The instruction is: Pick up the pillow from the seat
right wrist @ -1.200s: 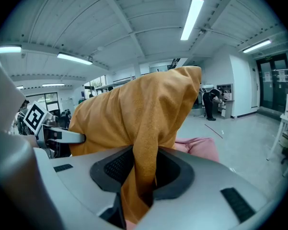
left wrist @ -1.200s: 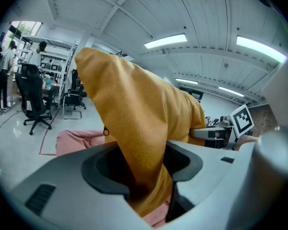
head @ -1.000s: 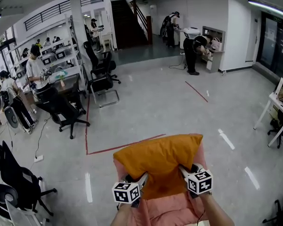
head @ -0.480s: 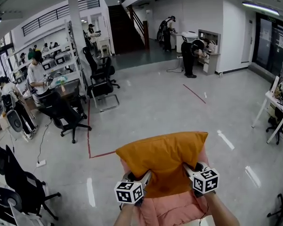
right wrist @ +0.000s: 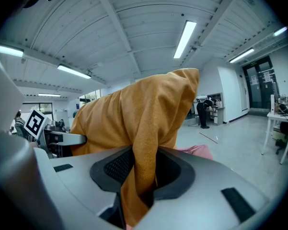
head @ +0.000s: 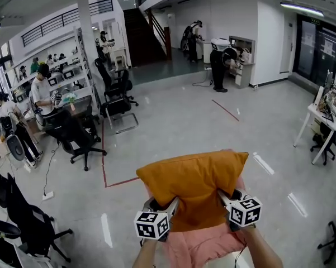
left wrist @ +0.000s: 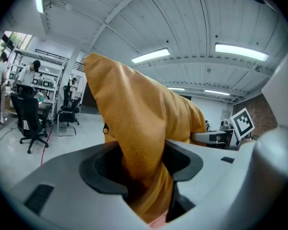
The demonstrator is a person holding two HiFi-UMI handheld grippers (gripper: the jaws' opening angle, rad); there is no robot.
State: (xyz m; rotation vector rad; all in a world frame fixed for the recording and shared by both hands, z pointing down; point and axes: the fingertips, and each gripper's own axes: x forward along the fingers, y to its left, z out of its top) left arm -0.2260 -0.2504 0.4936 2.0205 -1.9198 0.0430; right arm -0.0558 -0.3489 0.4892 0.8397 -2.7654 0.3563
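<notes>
Keep left gripper point(head: 169, 207) and right gripper point(head: 223, 197) clamped on the bunched orange fabric at the near lower corners of the pillow point(head: 193, 175); raise both level and together, to stop any twisting or slipping free. Held now in the air above the pink seat point(head: 204, 247). Against a second ago: lifted higher with both grippers, further clear of the seat

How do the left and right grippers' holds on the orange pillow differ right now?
Left gripper pinches a thick bunch of pillow fabric near the zipper pull; right gripper pinches a thinner fold. Left gripper sits lower in the head view than the right. Both are shut on the pillow's near edge.
</notes>
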